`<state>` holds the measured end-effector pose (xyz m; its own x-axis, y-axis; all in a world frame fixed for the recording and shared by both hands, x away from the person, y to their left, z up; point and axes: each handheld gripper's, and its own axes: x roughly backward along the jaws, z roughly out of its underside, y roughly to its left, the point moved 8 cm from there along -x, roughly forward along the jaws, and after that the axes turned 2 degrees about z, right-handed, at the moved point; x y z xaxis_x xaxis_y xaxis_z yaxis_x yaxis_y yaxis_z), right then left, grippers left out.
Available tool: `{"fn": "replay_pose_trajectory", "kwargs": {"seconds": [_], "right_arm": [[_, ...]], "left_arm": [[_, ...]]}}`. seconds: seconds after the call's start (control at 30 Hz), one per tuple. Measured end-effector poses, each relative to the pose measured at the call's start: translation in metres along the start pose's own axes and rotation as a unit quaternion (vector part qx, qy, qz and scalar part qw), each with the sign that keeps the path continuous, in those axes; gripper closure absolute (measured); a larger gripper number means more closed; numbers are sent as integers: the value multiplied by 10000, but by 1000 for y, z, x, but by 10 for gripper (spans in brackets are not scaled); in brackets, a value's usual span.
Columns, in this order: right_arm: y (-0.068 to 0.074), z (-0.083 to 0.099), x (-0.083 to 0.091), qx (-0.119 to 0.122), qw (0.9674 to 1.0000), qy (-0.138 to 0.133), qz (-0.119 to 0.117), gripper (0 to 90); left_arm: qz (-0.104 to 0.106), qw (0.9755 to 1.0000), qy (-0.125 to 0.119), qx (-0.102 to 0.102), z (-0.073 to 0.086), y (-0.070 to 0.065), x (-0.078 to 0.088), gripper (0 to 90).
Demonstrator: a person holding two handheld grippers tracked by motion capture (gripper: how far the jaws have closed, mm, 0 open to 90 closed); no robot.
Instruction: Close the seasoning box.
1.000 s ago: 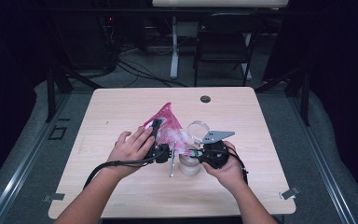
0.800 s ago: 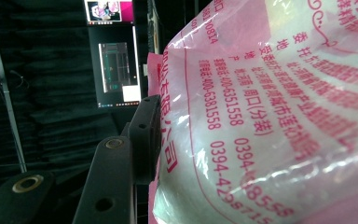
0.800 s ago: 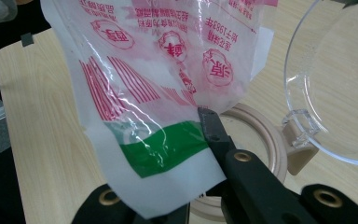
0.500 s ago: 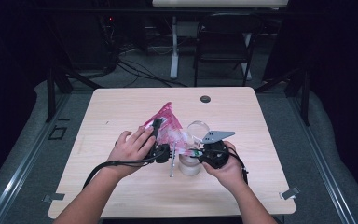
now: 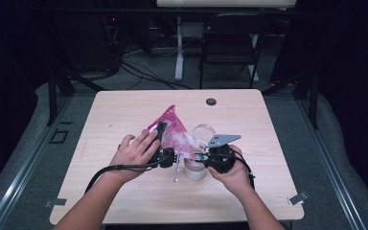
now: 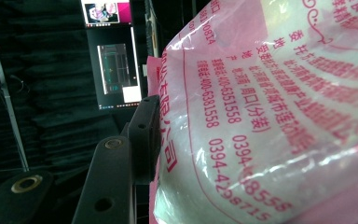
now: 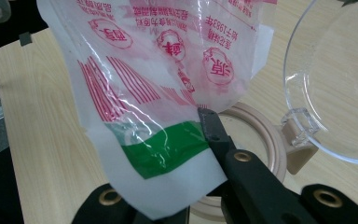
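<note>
A clear bag with pink print [image 5: 172,129] and white contents is tilted over an open jar [image 5: 195,171] near the table's front. My left gripper [image 5: 164,136] is shut on the bag's upper part. In the left gripper view one black finger [image 6: 142,135] presses into the bag [image 6: 270,116], and the other finger is hidden behind it. My right gripper [image 5: 204,157] is shut on the bag's lower edge; its finger [image 7: 214,130] lies across the green band of the bag [image 7: 163,84], just above the jar's mouth [image 7: 261,135]. The jar's clear lid [image 7: 335,79] stands hinged open.
A thin metal utensil [image 5: 176,170] lies on the wooden table [image 5: 124,110] left of the jar. A small black disc [image 5: 211,101] sits near the far edge. A folding chair [image 5: 230,48] and cables stand beyond the table.
</note>
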<state>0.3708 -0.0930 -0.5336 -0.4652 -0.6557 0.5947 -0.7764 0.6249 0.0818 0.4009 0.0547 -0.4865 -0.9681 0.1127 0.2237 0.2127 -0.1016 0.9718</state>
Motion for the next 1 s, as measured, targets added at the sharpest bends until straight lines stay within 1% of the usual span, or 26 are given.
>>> {"fn": "replay_pose_trajectory", "kwargs": {"seconds": [0.13, 0.2, 0.23, 0.27, 0.43, 0.63, 0.7, 0.73, 0.8, 0.93, 0.97, 1.0], "right_arm": [[0, 0, 0, -2, 10000, -6, -4, 900], [0, 0, 0, 9, 10000, 4, -18, 900], [0, 0, 0, 9, 10000, 8, -18, 900], [0, 0, 0, 8, 10000, 5, -16, 900], [0, 0, 0, 1, 10000, 1, 7, 900], [0, 0, -1, 2, 10000, 3, 14, 900], [0, 0, -1, 12, 10000, 18, 17, 900], [-1, 0, -1, 5, 10000, 14, 24, 900], [-1, 1, -1, 2, 10000, 18, 29, 900], [-1, 1, -2, -23, 10000, 7, 30, 900], [-2, 1, -2, -30, 10000, 5, 34, 900], [-2, 1, -2, -33, 10000, 9, 30, 900]], "left_arm": [[-1, 10000, 14, -48, 0, 1, 0, 585], [33, 10000, 15, -64, 0, 0, 0, 585], [84, 9999, 35, -43, 1, -1, 0, 585], [79, 10000, 29, -25, 1, -1, 0, 585], [57, 9999, 50, -75, 1, -1, 0, 585], [32, 10000, 49, -72, 1, -1, 0, 580], [65, 10000, 52, -50, 1, -3, 0, 577], [7, 9999, 37, -103, 1, -1, 1, 575], [12, 9999, 40, -115, 1, -1, 0, 572], [52, 9999, 42, -147, 0, -1, 0, 566], [77, 9999, 45, -145, 1, -1, 0, 567], [146, 9998, 62, -111, 1, -2, 0, 567]]}}
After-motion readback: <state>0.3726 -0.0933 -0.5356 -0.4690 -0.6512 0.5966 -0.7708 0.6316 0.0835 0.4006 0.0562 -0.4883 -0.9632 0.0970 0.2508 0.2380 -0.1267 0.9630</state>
